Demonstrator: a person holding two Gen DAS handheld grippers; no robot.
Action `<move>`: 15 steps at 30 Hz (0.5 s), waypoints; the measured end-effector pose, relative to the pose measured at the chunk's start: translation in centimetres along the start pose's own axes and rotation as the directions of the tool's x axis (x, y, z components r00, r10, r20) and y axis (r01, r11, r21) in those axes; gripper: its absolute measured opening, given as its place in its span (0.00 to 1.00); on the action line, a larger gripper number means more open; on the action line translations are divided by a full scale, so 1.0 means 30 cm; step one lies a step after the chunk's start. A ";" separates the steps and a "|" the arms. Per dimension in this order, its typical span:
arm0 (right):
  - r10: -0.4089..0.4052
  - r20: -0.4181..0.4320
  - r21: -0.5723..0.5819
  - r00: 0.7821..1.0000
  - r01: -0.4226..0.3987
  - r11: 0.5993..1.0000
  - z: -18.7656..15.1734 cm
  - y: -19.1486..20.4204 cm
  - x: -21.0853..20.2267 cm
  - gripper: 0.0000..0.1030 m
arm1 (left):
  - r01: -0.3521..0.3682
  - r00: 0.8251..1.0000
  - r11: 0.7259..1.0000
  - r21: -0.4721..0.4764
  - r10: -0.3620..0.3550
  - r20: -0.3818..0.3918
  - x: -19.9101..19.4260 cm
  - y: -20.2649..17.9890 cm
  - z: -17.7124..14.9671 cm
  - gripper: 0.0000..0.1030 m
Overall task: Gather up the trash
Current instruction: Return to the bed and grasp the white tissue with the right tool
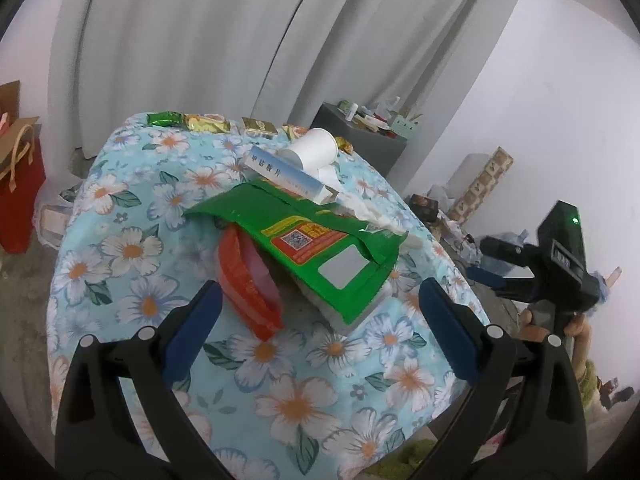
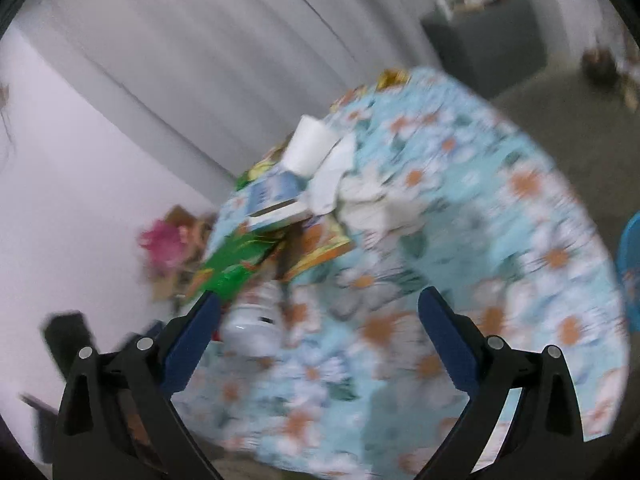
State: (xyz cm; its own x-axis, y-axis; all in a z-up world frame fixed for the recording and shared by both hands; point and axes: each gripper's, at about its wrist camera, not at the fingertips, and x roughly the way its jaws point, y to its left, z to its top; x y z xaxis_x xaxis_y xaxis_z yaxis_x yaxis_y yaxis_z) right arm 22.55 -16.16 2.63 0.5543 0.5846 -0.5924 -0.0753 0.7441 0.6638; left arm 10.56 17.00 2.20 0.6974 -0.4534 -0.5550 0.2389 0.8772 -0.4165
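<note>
A heap of trash lies on a table with a blue flowered cloth [image 1: 132,280]. On top is a torn green wrapper [image 1: 312,240], with a red bag [image 1: 248,288] under its left side, a blue and white box [image 1: 288,176] behind it, then a white paper cup [image 1: 316,148] on its side and crumpled white tissue [image 1: 368,212]. My left gripper [image 1: 320,308] is open just in front of the heap, nothing between its fingers. The right wrist view is blurred: my right gripper [image 2: 320,312] is open over the cloth [image 2: 500,240], with the green wrapper [image 2: 232,264], box [image 2: 272,200] and cup [image 2: 308,144] ahead on the left.
Small snack packets [image 1: 208,122] line the table's far edge. A red paper bag [image 1: 20,188] stands on the floor at the left, a grey cabinet [image 1: 360,140] with clutter behind the table. The right gripper's body [image 1: 560,264] is at the right. A blue container [image 2: 632,272] shows at the right edge.
</note>
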 end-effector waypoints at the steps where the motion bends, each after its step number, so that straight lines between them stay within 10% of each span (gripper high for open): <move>1: 0.019 -0.002 0.016 1.000 -0.018 1.000 0.007 -0.002 0.013 0.91 | 0.009 1.000 1.000 0.004 -0.009 0.007 0.003 0.004 0.004 0.92; 15: 0.000 -0.030 0.245 1.000 0.008 0.969 0.169 -0.194 0.167 0.74 | 0.035 0.996 0.999 0.018 -0.036 0.082 0.018 0.047 0.067 0.91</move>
State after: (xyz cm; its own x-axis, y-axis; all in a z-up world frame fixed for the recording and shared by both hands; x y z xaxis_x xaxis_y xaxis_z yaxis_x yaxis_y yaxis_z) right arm 29.96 -19.22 -1.88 0.5292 0.5939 -0.6061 0.1344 0.6466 0.7509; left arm 12.63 18.32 2.76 0.7415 -0.4705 -0.4783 0.2753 0.8635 -0.4226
